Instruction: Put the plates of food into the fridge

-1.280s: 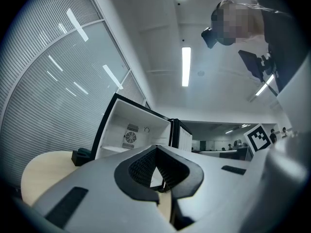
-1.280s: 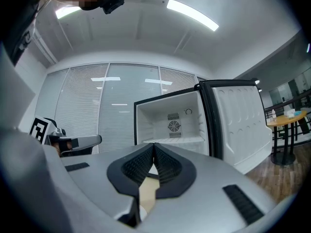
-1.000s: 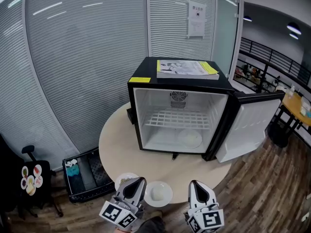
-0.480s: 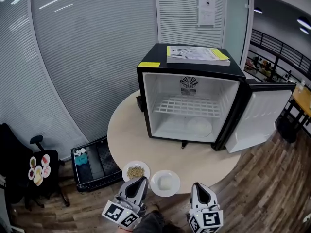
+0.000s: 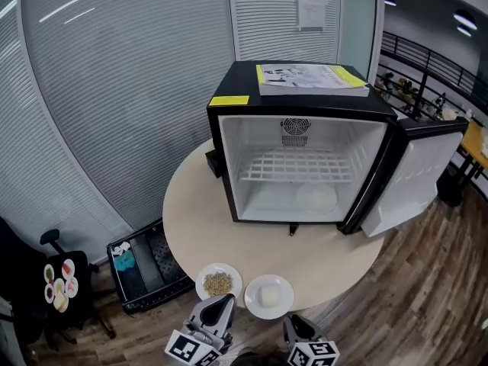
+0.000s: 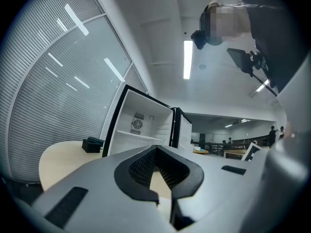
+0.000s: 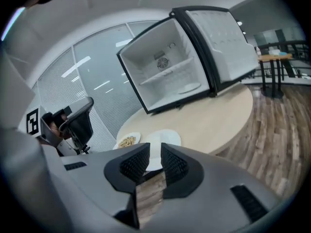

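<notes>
An open black mini fridge (image 5: 297, 158) stands on a round beige table (image 5: 191, 212), its wire shelf bare and one white plate (image 5: 316, 198) on its floor. Two plates sit at the table's near edge: one with brownish grains (image 5: 219, 283) and one with a white piece of food (image 5: 268, 296). Both grippers hang below that edge, holding nothing. My left gripper (image 5: 219, 309) is shut and points up at the fridge (image 6: 141, 125). My right gripper (image 5: 296, 328) is opening, with a narrow empty gap (image 7: 155, 152). It points at the white-food plate (image 7: 163, 140) and the grain plate (image 7: 127, 141).
The fridge door (image 5: 415, 174) swings out to the right past the table. A booklet (image 5: 311, 78) lies on the fridge top. A black crate (image 5: 145, 261) and an office chair (image 5: 53, 280) stand on the wood floor at left, by a glass wall. A small black box (image 6: 92, 143) is beside the fridge.
The head view has shifted, so both plates now show fully at the table's edge. Both grippers sit lower in the picture, farther back from the plates.
</notes>
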The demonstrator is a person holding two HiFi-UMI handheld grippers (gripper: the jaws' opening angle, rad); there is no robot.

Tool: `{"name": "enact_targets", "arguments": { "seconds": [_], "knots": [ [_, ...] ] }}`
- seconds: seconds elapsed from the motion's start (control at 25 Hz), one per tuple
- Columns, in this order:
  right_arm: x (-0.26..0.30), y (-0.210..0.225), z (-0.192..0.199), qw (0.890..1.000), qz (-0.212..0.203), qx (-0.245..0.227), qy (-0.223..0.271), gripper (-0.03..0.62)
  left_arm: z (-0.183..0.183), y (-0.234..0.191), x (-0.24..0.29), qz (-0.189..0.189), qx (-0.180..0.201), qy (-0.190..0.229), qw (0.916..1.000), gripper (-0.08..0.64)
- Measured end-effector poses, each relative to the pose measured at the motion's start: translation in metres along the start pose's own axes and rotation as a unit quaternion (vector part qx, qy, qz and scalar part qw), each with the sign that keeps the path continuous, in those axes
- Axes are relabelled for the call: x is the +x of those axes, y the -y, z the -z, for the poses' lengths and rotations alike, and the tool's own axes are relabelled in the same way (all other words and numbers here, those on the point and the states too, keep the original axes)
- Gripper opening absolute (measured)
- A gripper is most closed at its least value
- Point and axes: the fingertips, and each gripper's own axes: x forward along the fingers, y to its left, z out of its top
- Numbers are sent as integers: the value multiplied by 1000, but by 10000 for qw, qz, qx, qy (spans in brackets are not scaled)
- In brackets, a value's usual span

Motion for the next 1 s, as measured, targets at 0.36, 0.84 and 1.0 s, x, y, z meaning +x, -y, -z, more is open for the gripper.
{"name": "enact_targets", "arguments": {
  "seconds": [0.36,0.84,1.0],
  "knots": [
    [45,13,46,9637,36,2665,-153,117,50,-43,-4,51,-270,-395,9988,6],
    [81,17,66,8737,-120,4861,164,117,83,-59,-19,110,-532,-581,9968,6],
    [81,17,66,8760,-151,4813,293,117,85,-63,-24,114,-543,-635,9964,6]
  ]
}}
